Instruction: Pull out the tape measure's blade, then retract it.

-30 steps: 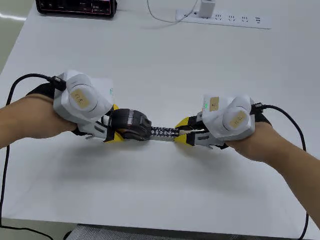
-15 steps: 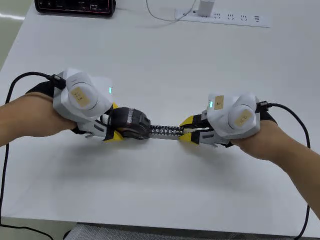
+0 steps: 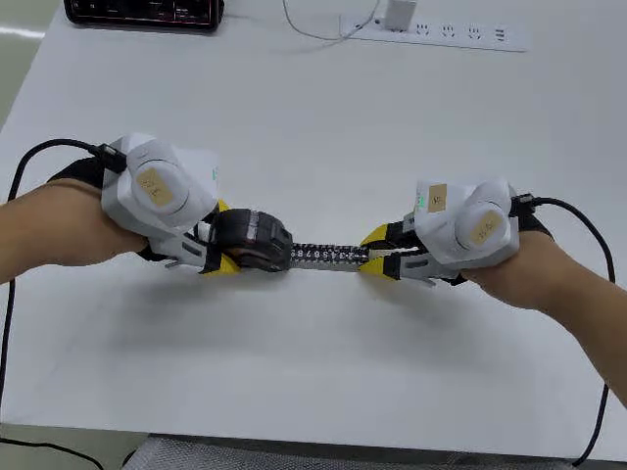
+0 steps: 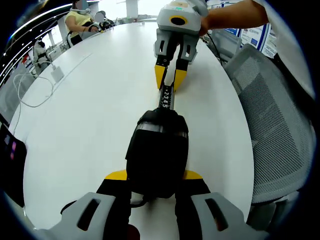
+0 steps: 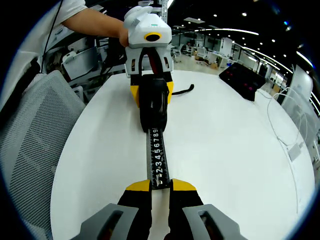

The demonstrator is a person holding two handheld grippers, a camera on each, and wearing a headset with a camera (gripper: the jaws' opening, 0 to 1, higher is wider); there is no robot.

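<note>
Black tape measure (image 3: 253, 240) near the front middle of the white table (image 3: 313, 117), case low over the surface; touching it or just clear of it, hard to tell from above. Case clamped crosswise between the yellow-tipped fingers of the left gripper (image 3: 225, 238), jaws narrowed onto its two flat sides. Blade (image 5: 157, 159) drawn out a short way from the case mouth, black with white numerals, running straight and level toward the right gripper (image 3: 370, 255). Readable in the right gripper view: 2 3 4 5 6 7 8 9, counting up toward the case; in the left gripper view only 2 3 4 5 legible. Right gripper's jaws pinched nearly together on the blade's free end, yellow tips on either edge of it. No brand mark legible on the case. Tan sticker (image 3: 157, 187) on the left gripper's white housing, two more on the right one, handwriting on all too small to read. Small green light (image 3: 421, 202) on the right housing. Black cable (image 3: 39, 162) trailing from the left gripper, another from the right. At the table's far edge, white power strip (image 3: 436, 32) with a white plug-in charger (image 3: 399, 14) and a thin white lead; black device (image 3: 145, 10) at far left, faint red lettering unreadable. Grey mesh chair (image 4: 270, 100) beside the table in the gripper views.
</note>
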